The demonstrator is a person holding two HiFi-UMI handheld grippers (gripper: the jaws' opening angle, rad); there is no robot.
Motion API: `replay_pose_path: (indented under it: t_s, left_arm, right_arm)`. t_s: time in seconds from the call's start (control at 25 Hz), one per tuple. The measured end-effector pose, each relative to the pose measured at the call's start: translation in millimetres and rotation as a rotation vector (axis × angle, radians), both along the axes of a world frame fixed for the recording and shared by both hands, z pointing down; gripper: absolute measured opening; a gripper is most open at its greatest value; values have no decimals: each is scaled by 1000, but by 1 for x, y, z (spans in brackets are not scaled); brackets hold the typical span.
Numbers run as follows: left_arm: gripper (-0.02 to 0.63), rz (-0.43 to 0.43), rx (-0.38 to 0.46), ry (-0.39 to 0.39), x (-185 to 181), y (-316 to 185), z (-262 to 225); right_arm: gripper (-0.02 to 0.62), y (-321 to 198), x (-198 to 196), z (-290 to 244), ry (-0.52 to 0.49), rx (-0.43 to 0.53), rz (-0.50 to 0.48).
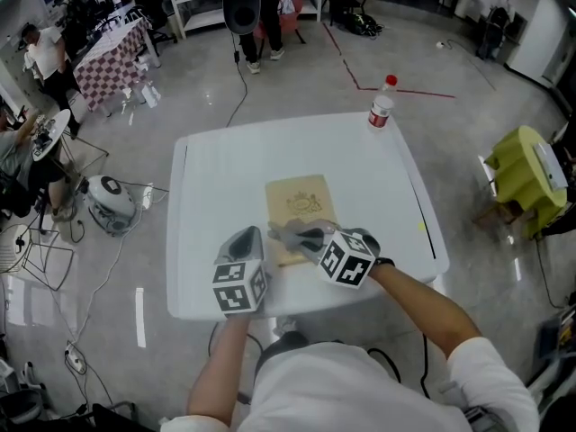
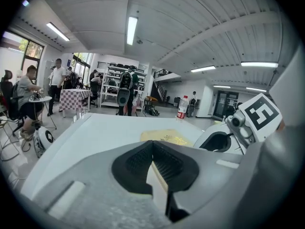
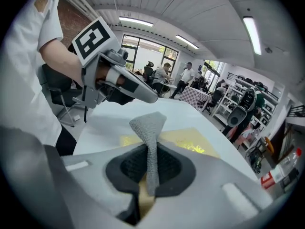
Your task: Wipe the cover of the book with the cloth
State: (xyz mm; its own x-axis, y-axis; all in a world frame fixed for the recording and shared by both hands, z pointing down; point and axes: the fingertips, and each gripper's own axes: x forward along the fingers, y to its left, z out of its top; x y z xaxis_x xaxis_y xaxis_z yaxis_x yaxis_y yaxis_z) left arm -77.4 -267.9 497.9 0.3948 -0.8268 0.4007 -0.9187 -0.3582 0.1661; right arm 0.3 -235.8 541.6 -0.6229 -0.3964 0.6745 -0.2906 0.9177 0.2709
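A tan book (image 1: 301, 207) lies flat on the white table (image 1: 216, 178), near its front edge. My right gripper (image 1: 304, 238) is shut on a grey cloth (image 1: 286, 233) and holds it over the book's near end. In the right gripper view the cloth (image 3: 149, 128) stands up from between the jaws above the book (image 3: 190, 142). My left gripper (image 1: 252, 238) is at the book's near left corner with its pads met at the tips. The left gripper view shows the book (image 2: 167, 136) ahead and a strip of its edge in the gap behind the pads.
A plastic bottle with a red cap (image 1: 382, 106) stands at the table's far right corner. A yellow chair (image 1: 526, 174) is to the right of the table and a round white device (image 1: 110, 201) with cables lies on the floor at the left. People stand far back.
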Motion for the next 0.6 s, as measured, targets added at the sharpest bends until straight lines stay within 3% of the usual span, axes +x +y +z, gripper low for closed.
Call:
replay_pose_path:
  t_s: [0.4,0.6]
  left_arm:
    - [6,-14,-1,8,4,10,-1]
    - [6,-19,-3,10,-1,9,1]
  right_arm:
    - [17,48,8,3,-21,-74,-72]
    - [17,44,7,-11,-36,-67,-98]
